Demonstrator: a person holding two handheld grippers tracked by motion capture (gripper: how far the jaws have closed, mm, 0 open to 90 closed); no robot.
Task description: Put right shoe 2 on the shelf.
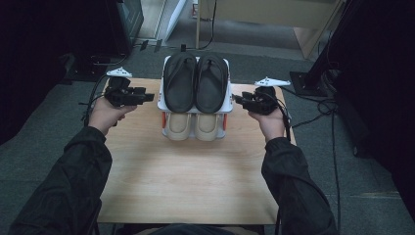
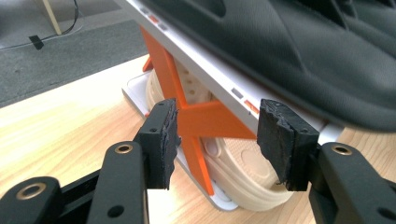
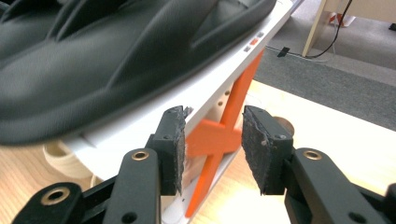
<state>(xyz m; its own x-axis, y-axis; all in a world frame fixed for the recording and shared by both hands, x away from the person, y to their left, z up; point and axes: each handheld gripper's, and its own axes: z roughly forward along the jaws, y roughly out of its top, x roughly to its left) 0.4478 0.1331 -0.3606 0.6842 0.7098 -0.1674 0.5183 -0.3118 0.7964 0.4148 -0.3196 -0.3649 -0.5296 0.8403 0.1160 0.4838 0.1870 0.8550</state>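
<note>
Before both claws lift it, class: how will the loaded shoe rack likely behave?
The shoe rack looks thin plastic on crossed orange braces, so probably light and slightly flexible. The black sandals lie loose on its sloping top shelf and may slide if tilted.

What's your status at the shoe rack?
Left gripper open at rack's left side. Right gripper open at right side. Shoe rack untouched, black sandals on top, beige pair below. Nothing blocking.

No text, label, brand or number can be read anywhere, neither on the white rack (image 1: 227, 100) nor on the black sandals (image 1: 195, 82).
</note>
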